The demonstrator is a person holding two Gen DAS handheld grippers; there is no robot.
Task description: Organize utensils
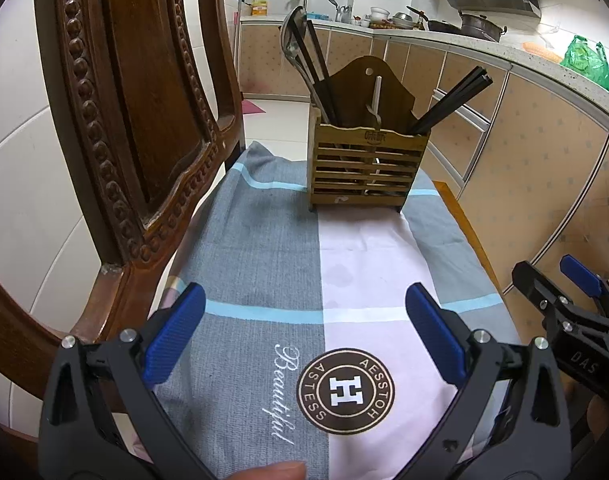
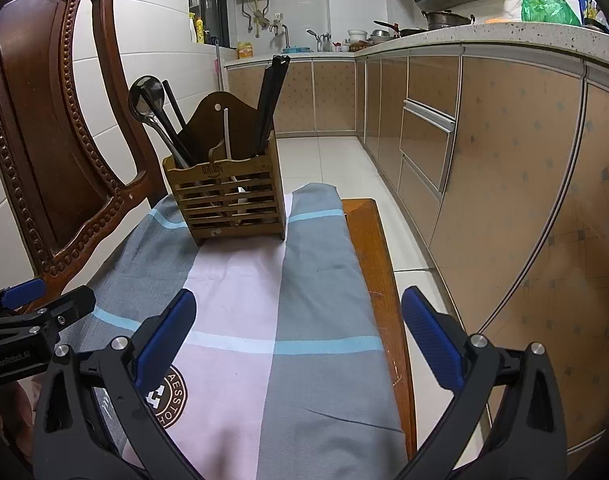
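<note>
A slatted wooden utensil holder (image 1: 368,164) (image 2: 228,200) stands at the far end of a cloth-covered chair seat. In its left part sit a metal ladle (image 1: 294,40) (image 2: 146,98) and black chopsticks (image 1: 318,68). More black chopsticks (image 1: 450,100) (image 2: 270,100) lean out of its right part, and a white utensil handle (image 1: 376,96) (image 2: 226,132) stands in the middle. My left gripper (image 1: 304,320) hangs open over the near cloth, nothing between its blue pads. My right gripper (image 2: 298,326) is open too, empty, over the seat's right edge.
The grey, pink and blue cloth (image 1: 264,264) (image 2: 304,280) covers the seat. A carved wooden chair back (image 1: 144,100) (image 2: 48,140) rises on the left. Kitchen cabinets (image 2: 484,160) and a cluttered counter (image 1: 424,24) run along the right, with tiled floor (image 2: 336,160) between.
</note>
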